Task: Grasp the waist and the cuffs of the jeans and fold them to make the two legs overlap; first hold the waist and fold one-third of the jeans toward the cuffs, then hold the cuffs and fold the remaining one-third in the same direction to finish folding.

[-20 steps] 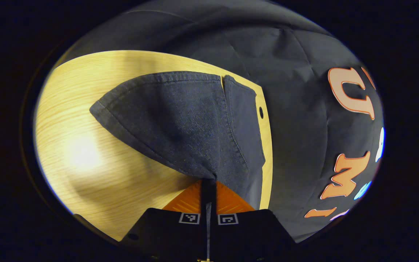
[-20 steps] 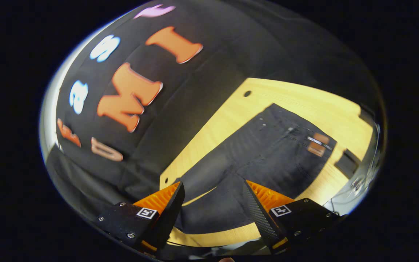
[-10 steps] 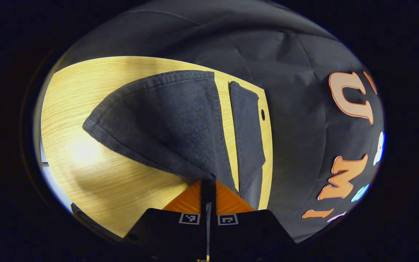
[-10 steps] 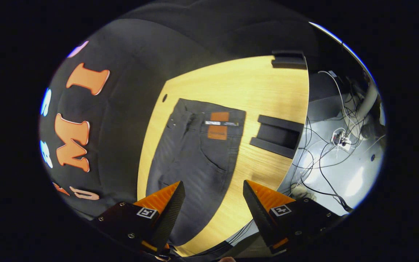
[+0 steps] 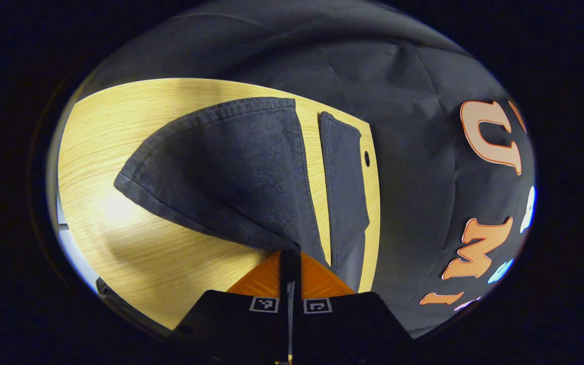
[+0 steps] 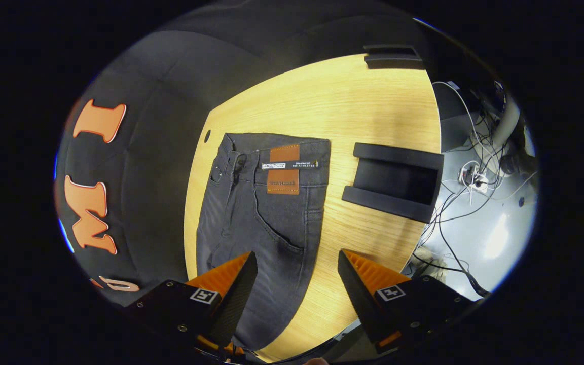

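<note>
Dark grey jeans lie on a light wooden table (image 5: 135, 253). In the left gripper view my left gripper (image 5: 290, 258) is shut on one leg of the jeans (image 5: 231, 172), which rises off the table toward the camera, its cuff hem at the far left. The other leg (image 5: 345, 192) lies flat along the table's right edge. In the right gripper view the waist of the jeans (image 6: 271, 152), with a brown leather patch (image 6: 283, 176), lies flat at the far end. My right gripper (image 6: 297, 263) hangs open above the jeans' thigh area, holding nothing.
Two black trays sit on the table in the right gripper view: one (image 6: 393, 182) right of the waist, another (image 6: 392, 56) at the far edge. Beyond the table's right edge, cables (image 6: 469, 177) lie on the floor. The black cloth wall (image 5: 424, 152) stands close along the table's side.
The right gripper swung from a low slant over the legs to a higher view along the jeans toward the waist. The left gripper drew its held leg away from the other, opening a gap.
</note>
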### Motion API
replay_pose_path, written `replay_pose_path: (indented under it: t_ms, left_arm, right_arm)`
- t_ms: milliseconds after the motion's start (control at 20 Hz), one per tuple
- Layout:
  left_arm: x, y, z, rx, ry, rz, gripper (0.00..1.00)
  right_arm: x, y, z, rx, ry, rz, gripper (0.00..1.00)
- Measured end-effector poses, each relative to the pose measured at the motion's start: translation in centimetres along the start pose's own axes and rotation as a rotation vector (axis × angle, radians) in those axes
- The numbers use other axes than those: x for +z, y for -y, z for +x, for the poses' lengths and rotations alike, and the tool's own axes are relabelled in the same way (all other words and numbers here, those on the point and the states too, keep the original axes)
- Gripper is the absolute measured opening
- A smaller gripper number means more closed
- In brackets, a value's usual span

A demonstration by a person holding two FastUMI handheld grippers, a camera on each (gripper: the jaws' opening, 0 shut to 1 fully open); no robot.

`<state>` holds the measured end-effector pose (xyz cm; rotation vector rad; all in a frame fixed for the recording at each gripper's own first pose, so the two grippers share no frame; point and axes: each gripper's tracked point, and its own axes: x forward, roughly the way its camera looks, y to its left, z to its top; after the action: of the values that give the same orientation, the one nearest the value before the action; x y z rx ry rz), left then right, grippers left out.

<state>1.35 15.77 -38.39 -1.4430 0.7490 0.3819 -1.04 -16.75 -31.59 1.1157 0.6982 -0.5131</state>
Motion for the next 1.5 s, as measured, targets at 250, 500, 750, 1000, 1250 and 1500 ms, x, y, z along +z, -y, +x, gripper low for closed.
replay_pose_path:
  t_ms: [250,500,750,1000,1250,1500]
  left_arm:
    - [0.1,-0.1,0.2,0.002,-0.004,-0.013,0.04]
    - [-0.1,-0.3,0.3,0.006,-0.005,-0.018,0.04]
    - [-0.4,0.0,-0.1,0.005,0.002,-0.022,0.03]
    - [-0.9,0.1,-2.8,0.116,-0.013,0.027,0.04]
    - [-1.6,2.9,-5.0,0.228,-0.059,0.013,0.04]
    - [-1.4,6.6,-5.8,0.303,-0.087,0.100,0.03]
  right_arm:
    - [0.2,-2.0,2.1,0.036,-0.008,-0.004,0.94]
    - [0.7,-2.7,6.0,0.010,-0.009,0.031,0.60]
    - [0.8,-2.7,5.6,-0.037,0.040,-0.083,0.08]
    - [1.1,-4.3,2.7,0.029,0.026,-0.100,0.08]
    - [1.9,-7.9,0.8,0.092,0.008,-0.114,0.08]
    - [2.9,-14.0,0.5,0.129,-0.013,-0.143,0.08]
